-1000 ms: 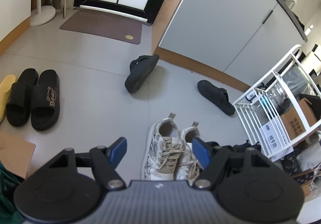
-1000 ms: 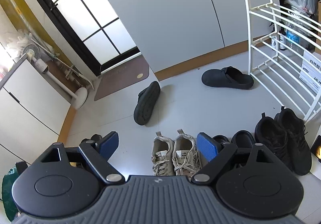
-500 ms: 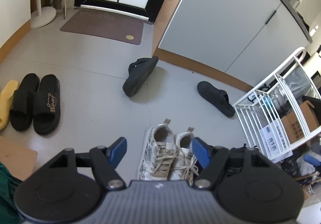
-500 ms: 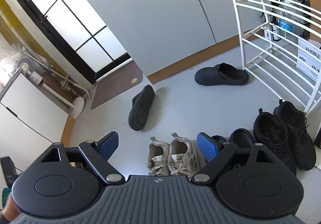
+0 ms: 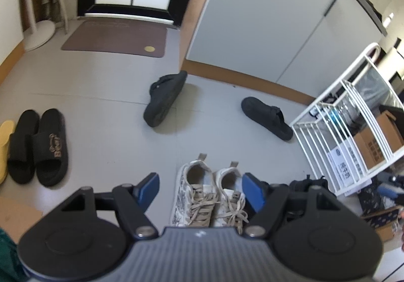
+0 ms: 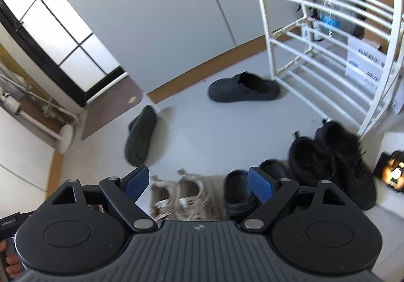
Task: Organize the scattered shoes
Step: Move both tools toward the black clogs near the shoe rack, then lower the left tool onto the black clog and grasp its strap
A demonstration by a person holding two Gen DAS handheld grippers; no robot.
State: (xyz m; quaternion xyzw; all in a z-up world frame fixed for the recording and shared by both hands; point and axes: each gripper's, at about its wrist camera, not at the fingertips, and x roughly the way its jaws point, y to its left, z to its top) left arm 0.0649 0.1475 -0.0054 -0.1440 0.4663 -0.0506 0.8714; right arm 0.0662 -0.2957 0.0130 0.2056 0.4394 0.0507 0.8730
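I see both my tools, left and right, spread wide and empty above the sneakers; two clogs lie apart.

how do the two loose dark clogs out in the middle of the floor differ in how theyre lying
The clog near the doormat is tipped on its side, its treaded sole facing the right wrist camera; the clog by the white rack sits flat, sole down, opening up. The tipped one lies off the cabinet corner, the flat one close to the rack's foot. Their long axes point different ways. Both are the same dark slip-on style, apparently a pair, and lie apart from the lined-up shoes.
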